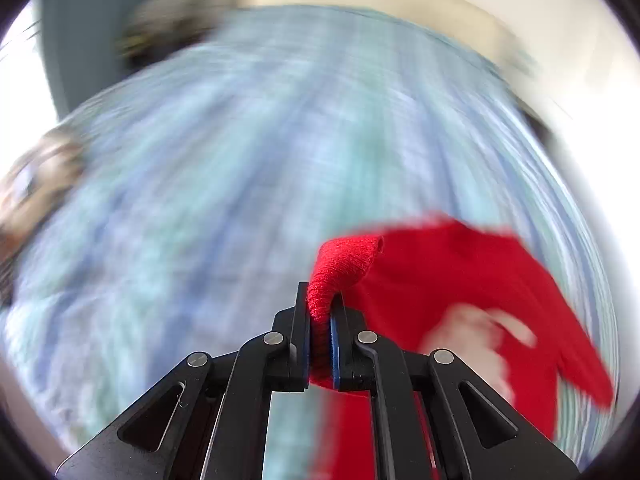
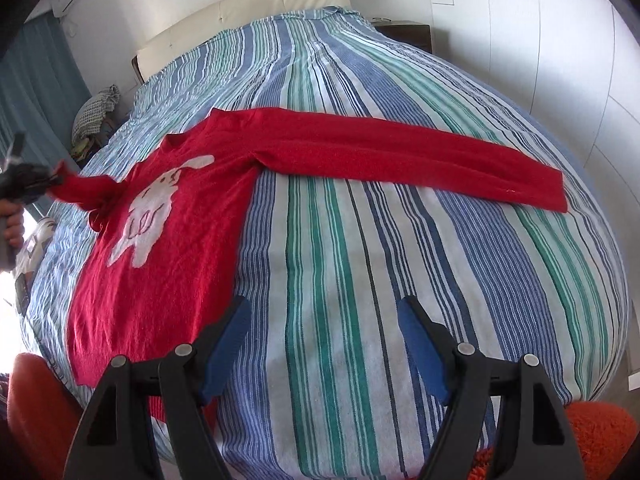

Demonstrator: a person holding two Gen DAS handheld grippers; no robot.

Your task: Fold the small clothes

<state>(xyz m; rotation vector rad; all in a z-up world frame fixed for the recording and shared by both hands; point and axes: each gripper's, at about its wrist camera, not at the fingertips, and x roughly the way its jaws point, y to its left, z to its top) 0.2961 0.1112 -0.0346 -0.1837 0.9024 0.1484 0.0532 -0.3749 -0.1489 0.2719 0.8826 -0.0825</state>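
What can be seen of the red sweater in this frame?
The red sweater is a fuzzy knit with a white cartoon figure on its front. It lies face up on the striped bedspread, one sleeve stretched flat across the bed. The other sleeve's cuff is pinched in the left gripper and lifted. The right gripper is open, not touching it.

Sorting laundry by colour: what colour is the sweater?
Red sweater with a white motif, clearest in the right wrist view.

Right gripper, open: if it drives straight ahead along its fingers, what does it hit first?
Probably the striped blue-green bedspread. Nothing lies between the open right gripper and it; the red knit sweater's sleeve lies farther on. Depth is uncertain.
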